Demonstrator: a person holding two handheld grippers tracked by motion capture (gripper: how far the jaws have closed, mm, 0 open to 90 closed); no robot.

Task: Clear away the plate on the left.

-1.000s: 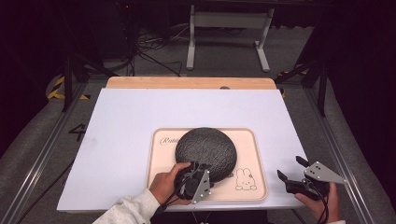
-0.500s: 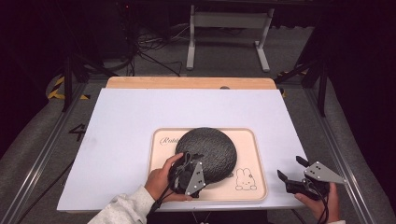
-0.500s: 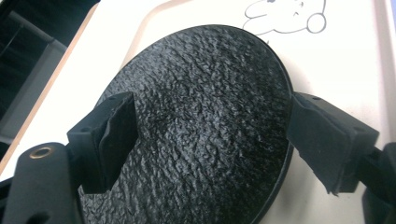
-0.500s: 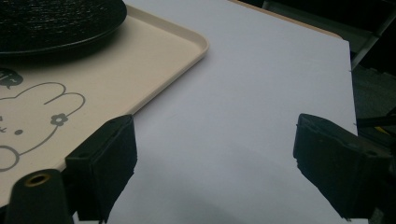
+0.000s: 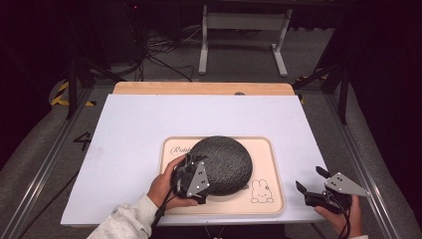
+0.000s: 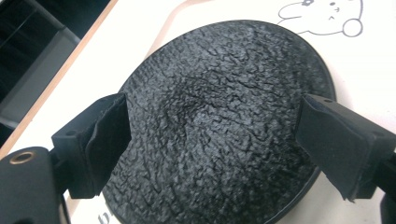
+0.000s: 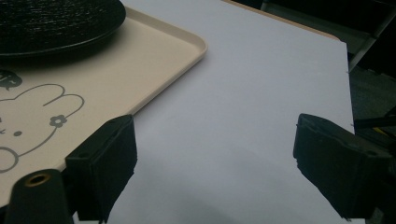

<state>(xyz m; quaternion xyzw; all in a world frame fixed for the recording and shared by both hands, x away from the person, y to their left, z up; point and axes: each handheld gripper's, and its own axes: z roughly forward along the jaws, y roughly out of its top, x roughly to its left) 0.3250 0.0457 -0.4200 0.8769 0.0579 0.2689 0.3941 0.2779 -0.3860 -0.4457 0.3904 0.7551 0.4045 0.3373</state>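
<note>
A black, rough-surfaced round plate [image 5: 224, 157] lies dome-up on a cream tray [image 5: 271, 154] with a rabbit drawing [image 5: 261, 191]. My left gripper [image 5: 195, 167] hovers over the plate's near-left rim. In the left gripper view the left gripper [image 6: 212, 116] is open and its jaws have just been opening; the plate [image 6: 219, 140] lies beyond them and no pad presses on it. My right gripper [image 5: 311, 179] is held at the table's front right corner, apart from the tray. In the right gripper view the right gripper [image 7: 217, 135] is open over bare white board, with the tray [image 7: 154, 60] at the left.
The tray rests on a white board [image 5: 149, 129] that covers the table, with a wooden strip [image 5: 199, 88] along the far edge. Metal rails [image 5: 45, 154] run along both sides. A metal stand [image 5: 241, 22] and cables [image 5: 159, 50] are on the floor beyond.
My left gripper has slid left and a little away along the plate's near rim, and its jaws have spread wide. The right gripper has kept still.
</note>
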